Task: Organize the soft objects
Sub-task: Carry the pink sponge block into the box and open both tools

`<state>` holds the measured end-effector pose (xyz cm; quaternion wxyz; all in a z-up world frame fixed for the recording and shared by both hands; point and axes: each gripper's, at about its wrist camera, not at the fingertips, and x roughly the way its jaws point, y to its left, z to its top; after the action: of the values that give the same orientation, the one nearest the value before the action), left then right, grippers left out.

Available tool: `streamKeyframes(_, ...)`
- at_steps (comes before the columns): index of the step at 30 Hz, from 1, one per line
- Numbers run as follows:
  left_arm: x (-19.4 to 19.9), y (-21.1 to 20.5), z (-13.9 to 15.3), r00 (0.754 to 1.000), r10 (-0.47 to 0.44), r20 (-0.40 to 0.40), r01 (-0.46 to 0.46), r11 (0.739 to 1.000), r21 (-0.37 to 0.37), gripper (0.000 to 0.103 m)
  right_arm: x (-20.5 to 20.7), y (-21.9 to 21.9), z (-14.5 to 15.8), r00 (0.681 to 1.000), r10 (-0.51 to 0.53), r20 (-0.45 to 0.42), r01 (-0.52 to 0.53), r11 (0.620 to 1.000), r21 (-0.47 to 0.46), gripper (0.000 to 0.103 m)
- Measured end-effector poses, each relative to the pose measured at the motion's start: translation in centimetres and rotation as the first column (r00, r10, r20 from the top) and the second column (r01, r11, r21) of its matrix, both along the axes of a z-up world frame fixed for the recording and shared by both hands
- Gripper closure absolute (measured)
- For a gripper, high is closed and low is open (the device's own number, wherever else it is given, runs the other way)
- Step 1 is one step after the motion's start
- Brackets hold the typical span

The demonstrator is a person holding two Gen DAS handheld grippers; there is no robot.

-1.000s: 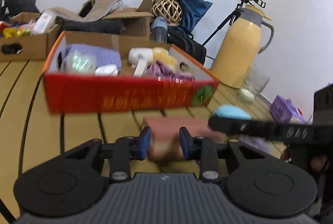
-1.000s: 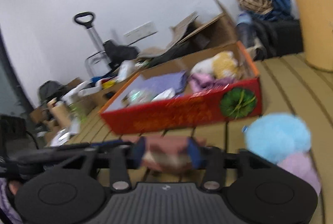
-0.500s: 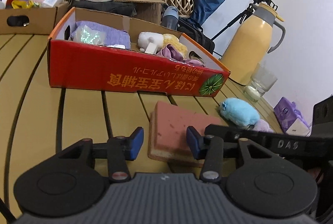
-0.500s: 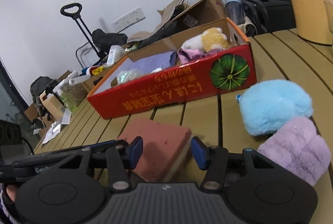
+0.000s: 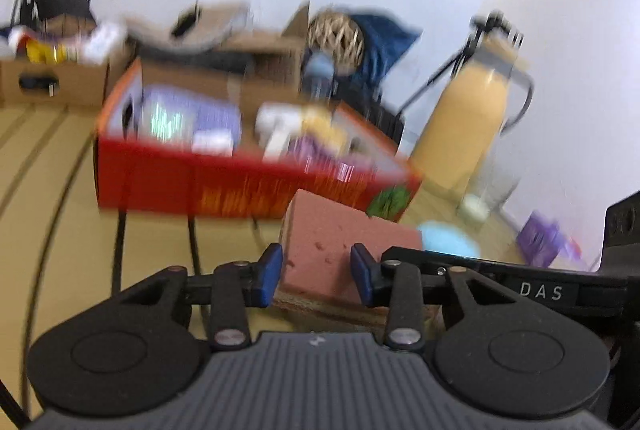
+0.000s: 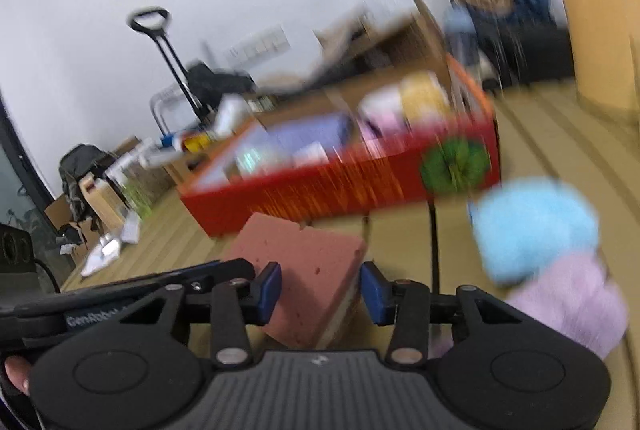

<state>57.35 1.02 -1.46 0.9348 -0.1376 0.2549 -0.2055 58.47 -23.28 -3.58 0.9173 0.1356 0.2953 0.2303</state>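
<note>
Sponge (image 5: 340, 242), a reddish-pink block with a pale underside, sits tilted between both tools, its far corner lifted toward the red box. Left tool (image 5: 316, 272) has its blue pads (image 5: 267, 272) against the near end of the sponge, one on each side; its jaws have just been closing and appear clamped on the sponge. Right tool (image 6: 320, 290) straddles the sponge's (image 6: 304, 270) other end; its jaws have just been closing too, with the left pad touching and the right pad close against the edge, so it looks clamped as well. In the left wrist view the right tool's arm crosses at 3 o'clock.

At 12 o'clock from the sponge stands the red box (image 5: 224, 186), a shallow cardboard tray with a green emblem on its front, holding blurred soft items in lilac, white and yellow. At 2 o'clock in the right wrist view lies a blue plush (image 6: 532, 226), touching a lilac plush (image 6: 572, 302) just below it.

All this rests on a worktop (image 5: 60, 210) of yellow-tan slats with dark gaps. A tall yellow flask (image 5: 464, 130) stands at its far right. Beyond are brown cartons, a wicker ball (image 5: 336, 38) against dark blue cloth, a tripod, a trolley handle (image 6: 150, 20), and a plain white wall.
</note>
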Motion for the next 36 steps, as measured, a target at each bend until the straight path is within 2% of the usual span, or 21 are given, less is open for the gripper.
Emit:
streamKeyframes(2, 1.3, 0.7, 1.9, 1.0, 0.011, 0.026, -0.01, 0.999, -0.044, 0.065, 1.6, 0.2, 2.2, 0.999, 0.012, 0.046, -0.012, 1.0, 0.005, 0.06)
streamKeyframes(4, 4.1, 1.3, 3.4, 1.0, 0.026, 0.015, -0.025, 0.998, -0.064, 0.065, 5.2, 0.6, 4.0, 0.997, 0.031, 0.071, -0.031, 0.999, -0.009, 0.061)
streamKeyframes(6, 8.0, 1.9, 4.3, 0.998, 0.057, -0.003, -0.057, 0.996, -0.064, 0.065, 9.7, 1.4, 5.2, 0.997, 0.05, 0.061, -0.048, 0.998, -0.027, 0.063)
streamKeyframes(8, 12.4, 2.5, 4.4, 0.994, 0.092, -0.06, -0.096, 0.994, -0.061, 0.065, 14.6, 2.7, 5.6, 0.997, 0.067, 0.036, -0.064, 0.996, -0.068, 0.065)
streamKeyframes(9, 14.7, 2.7, 4.3, 0.99, 0.102, -0.094, -0.107, 0.993, -0.054, 0.066, 17.5, 3.7, 5.4, 0.997, 0.072, 0.011, -0.07, 0.992, -0.102, 0.065)
streamKeyframes(12, 20.7, 3.5, 3.1, 0.975, 0.139, -0.172, -0.14, 0.99, 0.007, 0.065, 24.0, 5.4, 3.6, 0.992, 0.07, -0.101, -0.08, 0.991, -0.103, 0.066)
streamKeyframes(14, 23.6, 4.1, 1.5, 0.952, 0.136, -0.275, -0.135, 0.991, 0.024, 0.067, 27.0, 6.0, 1.8, 0.98, 0.069, -0.187, -0.09, 0.991, -0.104, 0.068)
streamKeyframes(15, 24.1, 4.1, 0.7, 0.945, 0.141, -0.296, -0.13, 0.99, 0.057, 0.068, 27.9, 6.3, 0.7, 0.968, 0.083, -0.239, -0.11, 0.988, -0.104, 0.068)
streamKeyframes(17, 23.9, 3.2, -0.5, 0.952, 0.124, -0.28, -0.085, 0.985, 0.15, 0.071, 28.5, 7.1, -1.4, 0.955, 0.1, -0.278, -0.147, 0.977, -0.156, 0.068)
streamKeyframes(19, 23.7, 3.0, -1.0, 0.958, 0.122, -0.258, -0.084, 0.984, 0.155, 0.071, 28.7, 7.2, -1.9, 0.959, 0.1, -0.263, -0.146, 0.976, -0.161, 0.068)
streamKeyframes(23, 24.1, 2.8, -0.7, 0.953, 0.134, -0.27, -0.097, 0.985, 0.144, 0.069, 28.5, 7.5, -1.5, 0.963, 0.09, -0.255, -0.142, 0.97, -0.195, 0.068)
streamKeyframes(25, 23.7, 3.1, -0.3, 0.955, 0.141, -0.261, -0.111, 0.986, 0.126, 0.064, 27.5, 7.9, -0.8, 0.97, 0.08, -0.231, -0.134, 0.964, -0.231, 0.061)
streamKeyframes(26, 23.1, 3.4, 0.0, 0.959, 0.146, -0.241, -0.116, 0.984, 0.133, 0.061, 26.7, 7.8, -0.2, 0.976, 0.072, -0.207, -0.125, 0.958, -0.256, 0.053)
streamKeyframes(27, 22.4, 3.5, 0.6, 0.965, 0.153, -0.215, -0.123, 0.982, 0.146, 0.061, 25.7, 7.8, 0.7, 0.982, 0.079, -0.174, -0.125, 0.954, -0.271, 0.048)
streamKeyframes(29, 21.1, 3.8, 2.1, 0.97, 0.154, -0.186, -0.124, 0.979, 0.163, 0.061, 23.8, 7.4, 3.0, 0.99, 0.088, -0.114, -0.118, 0.951, -0.287, 0.047)
streamKeyframes(34, 17.0, 5.2, 8.7, 0.98, 0.18, -0.084, -0.162, 0.968, 0.192, 0.06, 20.1, 5.1, 9.6, 0.997, 0.074, -0.017, -0.075, 0.951, -0.3, 0.041)
streamKeyframes(36, 15.0, 5.8, 11.3, 0.977, 0.209, -0.053, -0.195, 0.961, 0.195, 0.06, 18.1, 3.8, 12.3, 0.998, 0.049, 0.03, -0.037, 0.95, -0.31, 0.033)
